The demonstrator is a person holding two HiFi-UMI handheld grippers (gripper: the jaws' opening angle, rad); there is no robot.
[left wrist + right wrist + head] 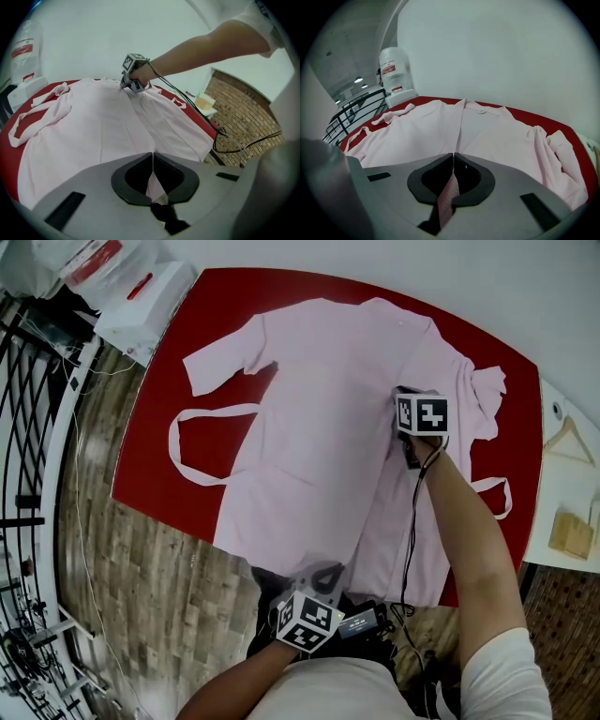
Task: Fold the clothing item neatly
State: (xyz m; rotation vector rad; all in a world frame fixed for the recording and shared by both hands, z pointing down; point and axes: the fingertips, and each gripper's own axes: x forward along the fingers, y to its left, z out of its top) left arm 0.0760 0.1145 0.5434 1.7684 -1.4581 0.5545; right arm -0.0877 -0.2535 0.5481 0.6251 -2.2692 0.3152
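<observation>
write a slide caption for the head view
Left gripper and right gripper pinch a pink robe on a red table

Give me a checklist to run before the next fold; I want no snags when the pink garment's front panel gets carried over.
1. Left gripper grip near the hem of the garment: ok, jaws shut on fabric.
2. Right gripper grip on the front edge: ok, jaws shut on fabric.
3. Garment's left half flat on the table: ok.
4. Right sleeve spread out: not ok, it is bunched.
5. Tie loop tucked in: not ok, it trails over bare table.
6. Cable clear of the cloth: cannot tell.
</observation>
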